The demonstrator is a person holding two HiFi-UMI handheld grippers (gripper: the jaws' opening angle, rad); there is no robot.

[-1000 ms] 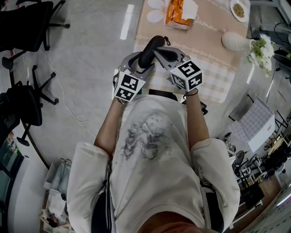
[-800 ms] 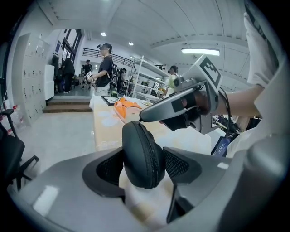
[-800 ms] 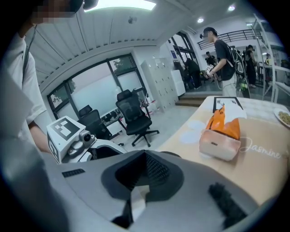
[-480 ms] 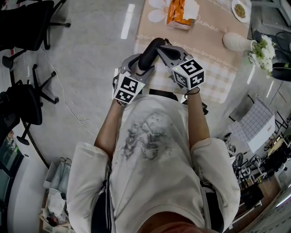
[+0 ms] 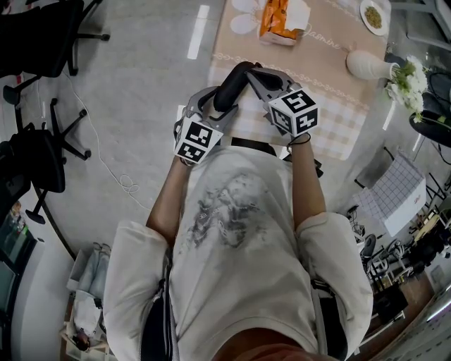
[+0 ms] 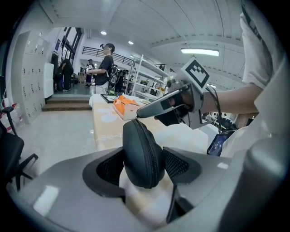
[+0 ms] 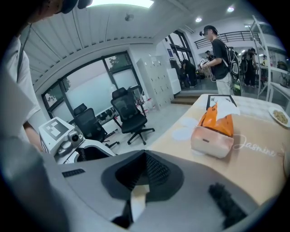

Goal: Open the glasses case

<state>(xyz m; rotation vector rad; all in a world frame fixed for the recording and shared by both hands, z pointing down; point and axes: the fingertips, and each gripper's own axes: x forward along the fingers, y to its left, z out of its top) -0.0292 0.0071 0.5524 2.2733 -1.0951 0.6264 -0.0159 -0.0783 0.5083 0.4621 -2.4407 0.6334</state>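
Observation:
A black zip-up glasses case (image 5: 229,84) stands on end above the near edge of the table (image 5: 324,70). My left gripper (image 5: 218,99) is shut on its lower half; in the left gripper view both pads (image 6: 179,165) press the sides of the case (image 6: 142,154). My right gripper (image 5: 248,70) is shut, and its narrow tip (image 6: 140,114) rests against the top end of the case by the zip seam. Whether it pinches the zip pull is hidden. In the right gripper view its jaws (image 7: 144,156) are closed, and the case does not show.
An orange tissue box (image 5: 280,20) sits at the table's far side, a white vase with flowers (image 5: 370,63) and a small plate (image 5: 371,14) to the right. Black office chairs (image 5: 42,35) stand on the floor to the left. People stand far off (image 6: 106,63).

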